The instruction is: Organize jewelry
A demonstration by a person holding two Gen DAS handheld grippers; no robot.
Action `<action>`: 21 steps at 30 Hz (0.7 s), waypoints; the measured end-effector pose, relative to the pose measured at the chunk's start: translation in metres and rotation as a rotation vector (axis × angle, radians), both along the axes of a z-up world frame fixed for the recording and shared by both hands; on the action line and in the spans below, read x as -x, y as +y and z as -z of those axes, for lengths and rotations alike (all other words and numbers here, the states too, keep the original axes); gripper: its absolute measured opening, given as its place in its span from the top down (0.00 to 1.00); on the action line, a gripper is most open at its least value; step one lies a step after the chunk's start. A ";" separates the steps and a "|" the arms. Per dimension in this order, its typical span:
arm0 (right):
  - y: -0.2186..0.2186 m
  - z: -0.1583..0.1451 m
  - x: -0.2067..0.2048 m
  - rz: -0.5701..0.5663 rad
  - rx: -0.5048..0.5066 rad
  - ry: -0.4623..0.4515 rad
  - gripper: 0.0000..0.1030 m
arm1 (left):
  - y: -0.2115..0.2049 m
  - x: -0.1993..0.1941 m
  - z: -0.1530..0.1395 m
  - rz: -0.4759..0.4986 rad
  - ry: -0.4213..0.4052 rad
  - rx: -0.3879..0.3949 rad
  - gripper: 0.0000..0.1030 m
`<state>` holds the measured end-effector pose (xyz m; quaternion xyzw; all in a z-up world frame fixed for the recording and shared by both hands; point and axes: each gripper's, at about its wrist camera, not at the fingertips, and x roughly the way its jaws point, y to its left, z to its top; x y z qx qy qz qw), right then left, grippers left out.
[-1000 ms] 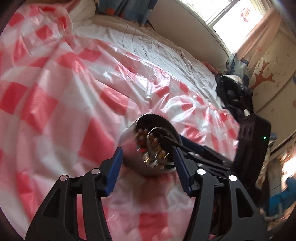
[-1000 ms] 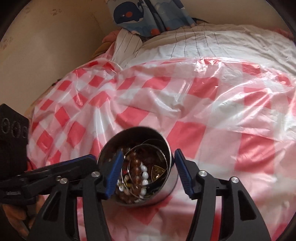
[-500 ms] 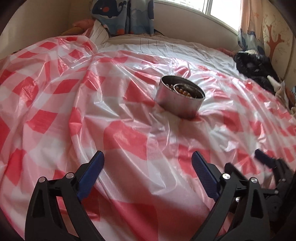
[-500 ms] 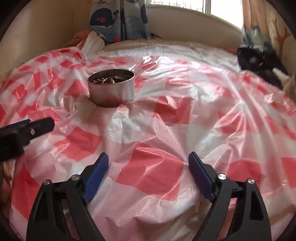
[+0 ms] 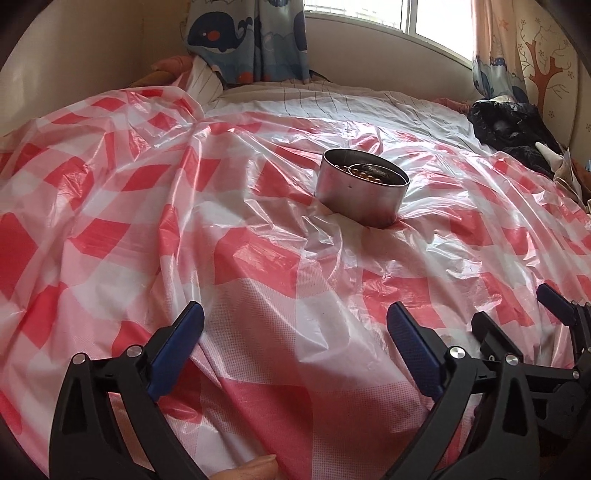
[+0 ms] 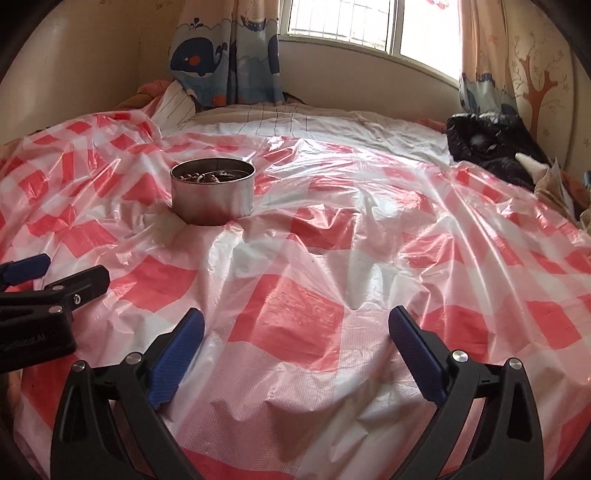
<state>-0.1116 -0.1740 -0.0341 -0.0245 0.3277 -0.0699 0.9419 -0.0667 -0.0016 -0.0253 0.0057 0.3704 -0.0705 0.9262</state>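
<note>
Jewelry (image 5: pixel 371 173) is heaped inside a round metal tin (image 5: pixel 360 197) standing upright on the checked plastic sheet (image 5: pixel 229 258). Well short of the tin, the left gripper (image 5: pixel 295 334) and, to its right, the right gripper (image 6: pixel 295 332) are held with jaws just spread wide, nothing between them. The tin is best left undisturbed, since the sheet is crumpled and soft. Behind the tin, whale-print curtains (image 6: pixel 225 51) and a window (image 6: pixel 354 22) are seen.

Blk grippers (image 5: pixel 295 332), blue pads (image 6: pixel 177 354)

Daylight from window (image 6: pixel 369 26), glare on plastic sheet (image 6: pixel 332 155), fisheye-warped edges.
</note>
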 end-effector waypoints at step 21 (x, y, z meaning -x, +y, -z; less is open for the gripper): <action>0.009 0.005 -0.013 0.022 0.074 0.062 0.07 | -0.009 -0.007 0.007 -0.042 0.043 -0.066 0.07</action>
